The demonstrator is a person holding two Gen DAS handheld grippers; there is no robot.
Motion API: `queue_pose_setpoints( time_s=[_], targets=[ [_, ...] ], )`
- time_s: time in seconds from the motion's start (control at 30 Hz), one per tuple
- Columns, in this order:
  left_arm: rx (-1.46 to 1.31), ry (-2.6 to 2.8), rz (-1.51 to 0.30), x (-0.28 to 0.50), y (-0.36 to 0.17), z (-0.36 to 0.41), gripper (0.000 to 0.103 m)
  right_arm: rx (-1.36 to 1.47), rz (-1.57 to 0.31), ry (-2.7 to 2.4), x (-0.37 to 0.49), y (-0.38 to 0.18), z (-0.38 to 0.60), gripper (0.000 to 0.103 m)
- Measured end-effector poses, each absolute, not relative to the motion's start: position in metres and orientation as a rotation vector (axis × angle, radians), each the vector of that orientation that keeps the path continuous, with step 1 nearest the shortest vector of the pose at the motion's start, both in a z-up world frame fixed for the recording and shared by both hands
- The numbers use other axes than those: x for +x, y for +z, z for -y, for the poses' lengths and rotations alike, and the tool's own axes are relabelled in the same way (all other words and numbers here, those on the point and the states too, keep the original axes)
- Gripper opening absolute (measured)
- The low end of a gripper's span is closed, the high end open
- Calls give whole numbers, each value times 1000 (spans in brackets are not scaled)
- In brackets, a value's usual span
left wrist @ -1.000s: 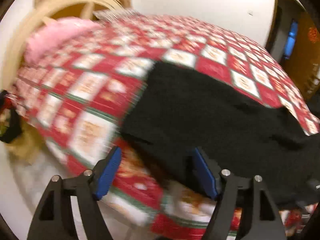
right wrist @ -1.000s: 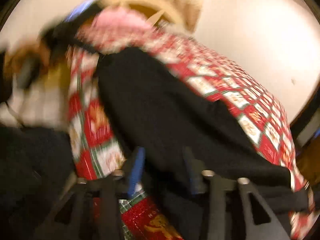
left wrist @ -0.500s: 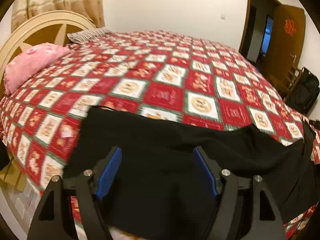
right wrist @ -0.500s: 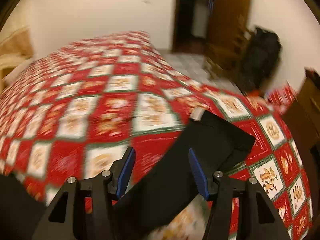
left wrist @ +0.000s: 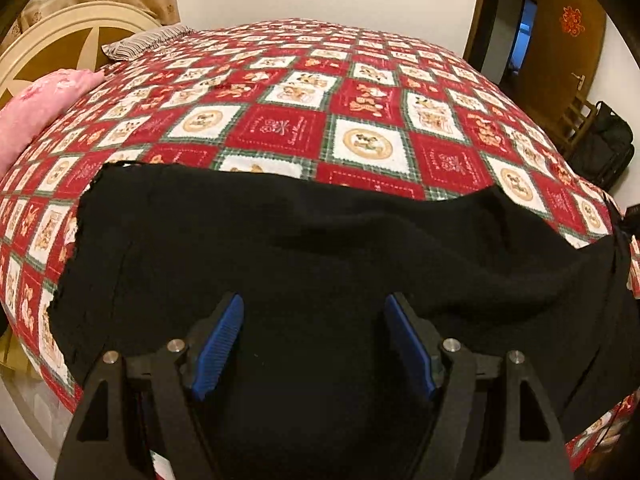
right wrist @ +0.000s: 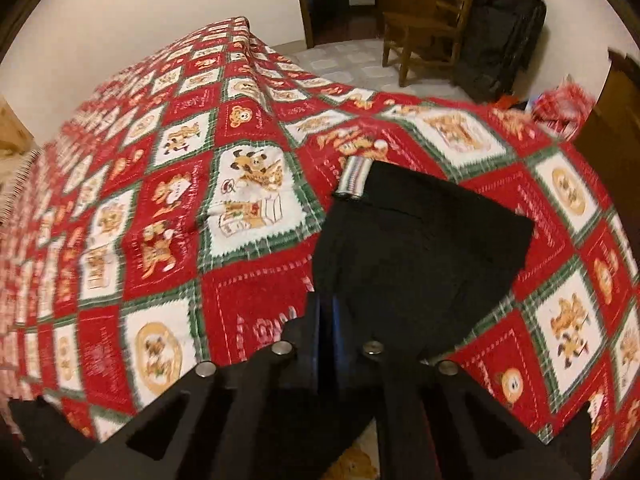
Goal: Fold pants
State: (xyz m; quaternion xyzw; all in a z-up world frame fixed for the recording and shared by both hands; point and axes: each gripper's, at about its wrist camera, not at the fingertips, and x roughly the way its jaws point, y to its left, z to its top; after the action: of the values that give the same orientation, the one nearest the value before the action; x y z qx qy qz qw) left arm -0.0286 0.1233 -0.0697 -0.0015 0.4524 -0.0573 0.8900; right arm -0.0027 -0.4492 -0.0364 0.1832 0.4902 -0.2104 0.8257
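Black pants lie spread across the near side of a bed with a red, white and green checked bedspread. In the left wrist view my left gripper hovers over the wide part of the pants. It is open, its blue pads well apart and only flat fabric beneath them. In the right wrist view one end of the pants lies on the bedspread, with a striped tag at its far corner. My right gripper is shut, its pads pinching the left edge of this black fabric.
A pink pillow, a striped pillow and a cream headboard are at the bed's left end. A brown door, a wooden chair and a black bag stand on the floor beyond the far end.
My right gripper swung from the headboard end to the pants' other end, and its jaws closed on the fabric edge. My left gripper slid from the bed's corner to over the pants, still open.
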Motion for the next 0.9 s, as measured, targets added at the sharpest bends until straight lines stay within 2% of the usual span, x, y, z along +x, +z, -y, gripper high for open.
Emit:
queue_pose_setpoints(
  time_s=[0.17,0.37,0.6,0.8,0.9],
  targets=[
    [13,-158,-900,-35,-54,-115,76,485,-837,-360,-66,7,455,4],
    [33,-237,-866,-41,-40,-92,76,589,-587,-340,-203,42,454,4],
    [117,-373,-846,-49,-32,-37,76,775,-491,-447,-329,-13,453,4],
    [190,-480,-834,-70,-27,6,76,895,-526,-470,-355,-55,462,5],
    [241,-519,-828,-81,-30,22,76,953,-526,-507,-365,-58,475,18]
  ],
)
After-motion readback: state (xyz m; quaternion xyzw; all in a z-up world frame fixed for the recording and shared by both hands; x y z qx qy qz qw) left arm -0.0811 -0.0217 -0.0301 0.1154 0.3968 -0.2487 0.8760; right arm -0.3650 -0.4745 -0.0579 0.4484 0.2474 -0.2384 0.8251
